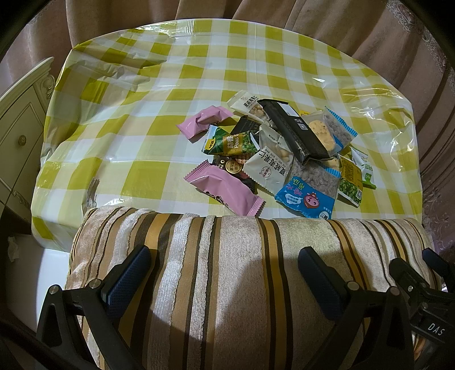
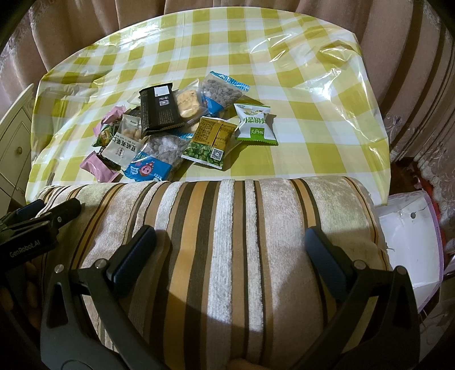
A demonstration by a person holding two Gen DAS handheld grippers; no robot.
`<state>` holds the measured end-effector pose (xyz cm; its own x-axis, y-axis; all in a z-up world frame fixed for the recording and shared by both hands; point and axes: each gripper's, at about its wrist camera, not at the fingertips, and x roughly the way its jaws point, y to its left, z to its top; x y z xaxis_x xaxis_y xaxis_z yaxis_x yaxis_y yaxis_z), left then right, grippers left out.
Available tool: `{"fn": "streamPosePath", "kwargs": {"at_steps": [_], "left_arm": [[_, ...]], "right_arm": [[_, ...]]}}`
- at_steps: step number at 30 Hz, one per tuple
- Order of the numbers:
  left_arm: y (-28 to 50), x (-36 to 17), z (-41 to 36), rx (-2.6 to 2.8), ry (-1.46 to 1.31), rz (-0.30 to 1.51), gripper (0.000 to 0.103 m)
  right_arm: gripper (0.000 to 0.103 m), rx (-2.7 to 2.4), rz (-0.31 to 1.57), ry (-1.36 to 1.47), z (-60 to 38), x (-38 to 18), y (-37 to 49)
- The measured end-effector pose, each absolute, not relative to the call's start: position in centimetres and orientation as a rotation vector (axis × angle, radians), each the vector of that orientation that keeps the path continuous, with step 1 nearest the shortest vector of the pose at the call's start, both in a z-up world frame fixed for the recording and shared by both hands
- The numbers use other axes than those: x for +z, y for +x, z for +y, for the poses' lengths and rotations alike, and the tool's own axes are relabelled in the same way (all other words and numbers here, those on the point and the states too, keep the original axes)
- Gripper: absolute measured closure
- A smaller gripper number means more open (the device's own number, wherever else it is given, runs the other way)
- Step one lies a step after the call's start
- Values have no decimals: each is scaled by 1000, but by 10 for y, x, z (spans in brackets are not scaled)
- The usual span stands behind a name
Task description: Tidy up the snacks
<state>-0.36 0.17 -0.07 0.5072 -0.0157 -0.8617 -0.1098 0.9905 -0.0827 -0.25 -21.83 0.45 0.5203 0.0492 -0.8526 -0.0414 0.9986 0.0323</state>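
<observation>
Roughly 2 pink packets point(image 1: 224, 187), 1 black point(image 1: 295, 129).

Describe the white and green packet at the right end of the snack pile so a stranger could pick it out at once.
On the yellow-checked tablecloth, find the heap of snacks beyond the striped cushion. At its right edge lies the white and green packet, beside the yellow and green pea packet. Unlike its overlapping neighbours, it sits mostly clear of the heap, puffy, with a green band along its near edge.

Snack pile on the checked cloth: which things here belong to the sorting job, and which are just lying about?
For the job: pink packets, black packet, blue packets, green pea packet, white nut packet.

Lying about: striped cushion, curtains, white cabinet.
</observation>
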Motion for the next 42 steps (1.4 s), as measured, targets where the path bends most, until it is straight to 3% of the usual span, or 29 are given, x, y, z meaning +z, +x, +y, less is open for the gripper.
{"fn": "streamPosePath", "kwargs": {"at_steps": [28,42], "left_arm": [[-3,-1,2,55,-136,1036,0],[30,-6,9,25,-213,1056,0]], "right_arm": [[0,58,1027,5,-218,5,-2],[0,146,1092,30,-229,-3,50]]}}
